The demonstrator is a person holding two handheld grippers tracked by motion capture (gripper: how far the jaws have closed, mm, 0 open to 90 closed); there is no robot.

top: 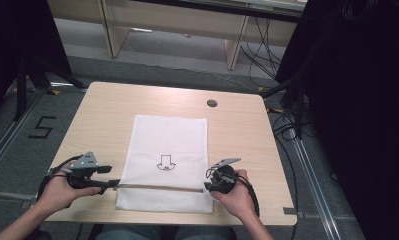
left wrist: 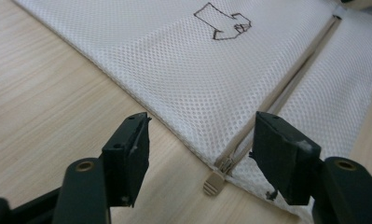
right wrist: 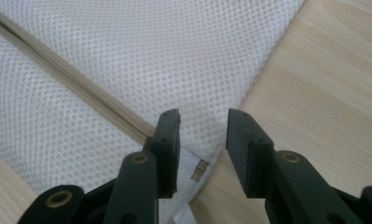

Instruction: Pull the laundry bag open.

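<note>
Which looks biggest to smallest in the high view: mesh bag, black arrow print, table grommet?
1. mesh bag
2. black arrow print
3. table grommet; it lies farther from the camera, so its gap to the print is unsure.

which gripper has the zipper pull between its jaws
The left gripper: the beige zipper pull lies at the mesh bag's edge between its open jaws. The right gripper sits at the zipper's other end, over the bag's corner.

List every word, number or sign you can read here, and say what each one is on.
"5": black mark on the grey floor left of the table.
A black outline drawing, not letters, on the white mesh bag, seen also in the left gripper view.
A small white tag at the bag's corner: nothing readable.
</note>
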